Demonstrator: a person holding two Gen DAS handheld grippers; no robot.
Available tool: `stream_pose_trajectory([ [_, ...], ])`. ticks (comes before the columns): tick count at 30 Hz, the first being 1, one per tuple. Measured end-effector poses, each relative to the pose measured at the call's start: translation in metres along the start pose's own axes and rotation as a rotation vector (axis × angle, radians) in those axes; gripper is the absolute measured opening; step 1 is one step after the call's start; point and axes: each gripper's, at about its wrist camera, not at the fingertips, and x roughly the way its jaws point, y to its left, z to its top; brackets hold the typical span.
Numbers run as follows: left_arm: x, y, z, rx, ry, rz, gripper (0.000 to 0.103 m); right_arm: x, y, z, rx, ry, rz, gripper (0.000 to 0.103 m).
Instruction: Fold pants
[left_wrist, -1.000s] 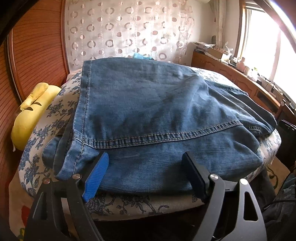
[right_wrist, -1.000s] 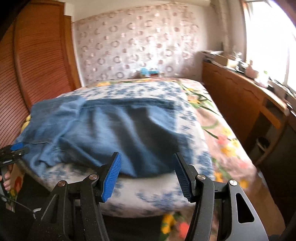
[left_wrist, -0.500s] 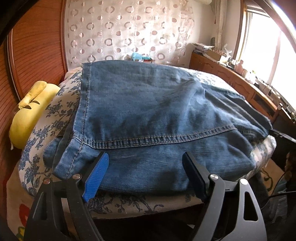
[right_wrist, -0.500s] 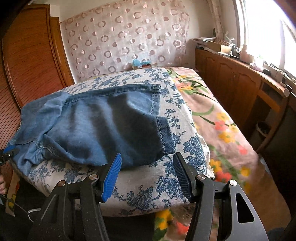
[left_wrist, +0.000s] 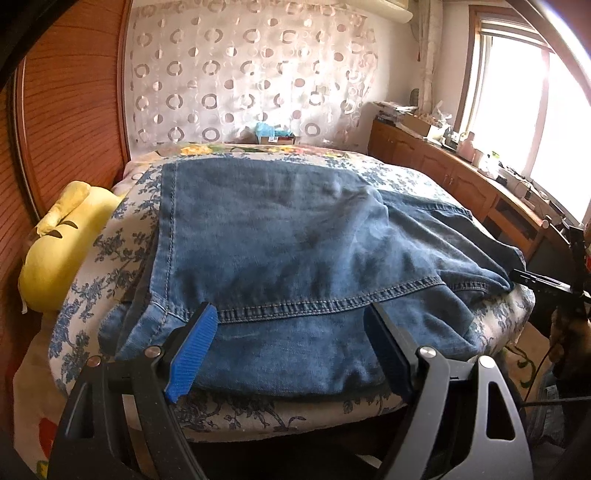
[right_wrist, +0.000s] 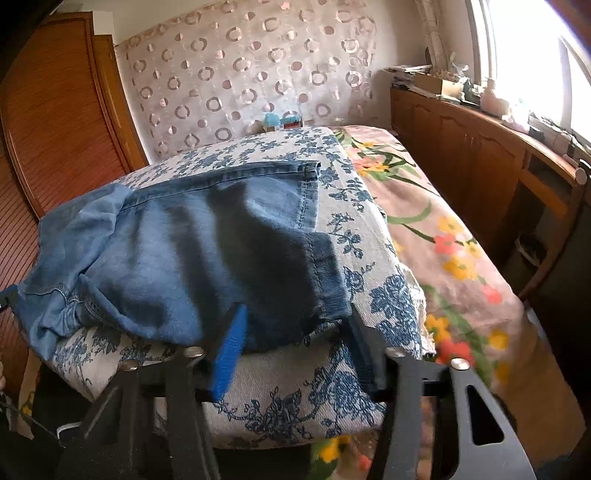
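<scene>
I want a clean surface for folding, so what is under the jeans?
The jeans lie on a thick blue-flowered cushion, which rests on a pink flowered bedspread. Whatever lies between the jeans and the cushion is covered by denim and cannot be seen.

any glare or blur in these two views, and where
Left wrist view: the window at right is blown out white, the jeans mostly sharp. Right wrist view: the window glares too, the right gripper is smeared by motion blur, and the bedspread looks soft.
</scene>
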Motion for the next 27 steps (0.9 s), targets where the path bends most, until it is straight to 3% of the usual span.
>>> stream_pose_trajectory([
  [2,-0.002,0.001,0.002,-0.004,-0.002,-0.001,0.082,0.002,0.001,0.002,-0.013,0.005,-0.007,0.025],
  [5,-0.006,0.002,0.006,-0.002,-0.008,0.001,0.082,-0.002,0.002,0.008,-0.036,-0.001,0.001,0.014],
  [16,-0.022,0.004,0.015,-0.007,-0.054,-0.008,0.082,-0.075,0.035,0.063,-0.239,-0.118,0.026,0.012],
  [27,-0.027,0.015,0.014,-0.030,-0.066,0.009,0.082,-0.101,0.120,0.094,-0.364,-0.215,0.211,0.009],
])
